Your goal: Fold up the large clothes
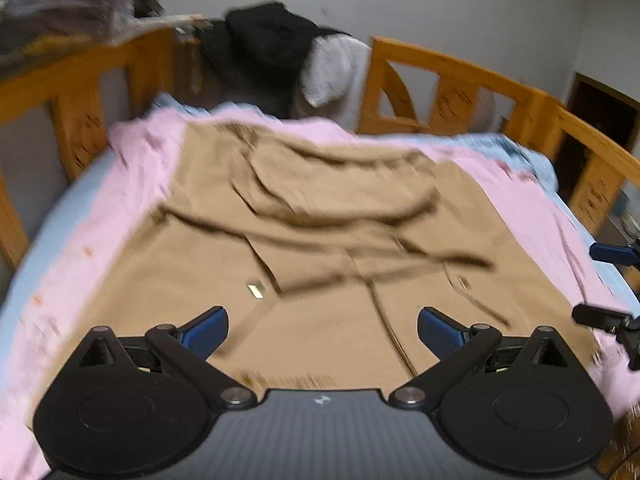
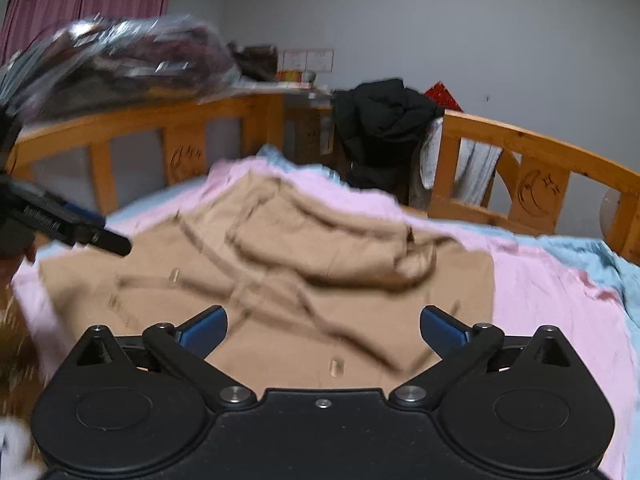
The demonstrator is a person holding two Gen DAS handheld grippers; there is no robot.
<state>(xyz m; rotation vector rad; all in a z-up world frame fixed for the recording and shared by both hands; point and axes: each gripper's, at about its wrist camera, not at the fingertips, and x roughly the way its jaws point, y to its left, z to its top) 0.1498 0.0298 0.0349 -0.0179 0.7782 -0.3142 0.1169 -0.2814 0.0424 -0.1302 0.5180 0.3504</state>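
Lying spread over the middle of the bed, the tan coat (image 1: 320, 220) takes up most of the pink sheet (image 1: 132, 184), with a light blue sheet (image 2: 592, 256) showing beyond the pink at the edges. The coat's upper part is folded down over its body in a rumpled band, and small metal buttons (image 1: 256, 291) glint on the flat cloth below it. Both views are blurred.

The left tool (image 1: 322, 330) hangs over the coat's near edge with its blue-padded fingers (image 1: 206, 334) spread wide apart and nothing between them; only the flat tan cloth shows beneath the gap. The right tool (image 2: 322, 330) is just the same, jaws wide apart, gripping nothing, with the coat beneath it.

From the left tool's camera, the right tool's fingertips poke in at about 3 o'clock, off the coat's edge over the pink sheet. From the right tool's camera, the left tool sits at 9 o'clock, near the coat's left corner.

At 12 o'clock beyond the coat runs the wooden bed rail (image 2: 520, 148), carved with a moon and stars, and a black garment (image 2: 384, 120) is draped over its gap with a white cloth (image 1: 336, 72) just beside it. At 10 o'clock a clear plastic bag of dark things (image 2: 132, 64) sits on top of the rail, with pink curtains (image 2: 84, 4) behind it.
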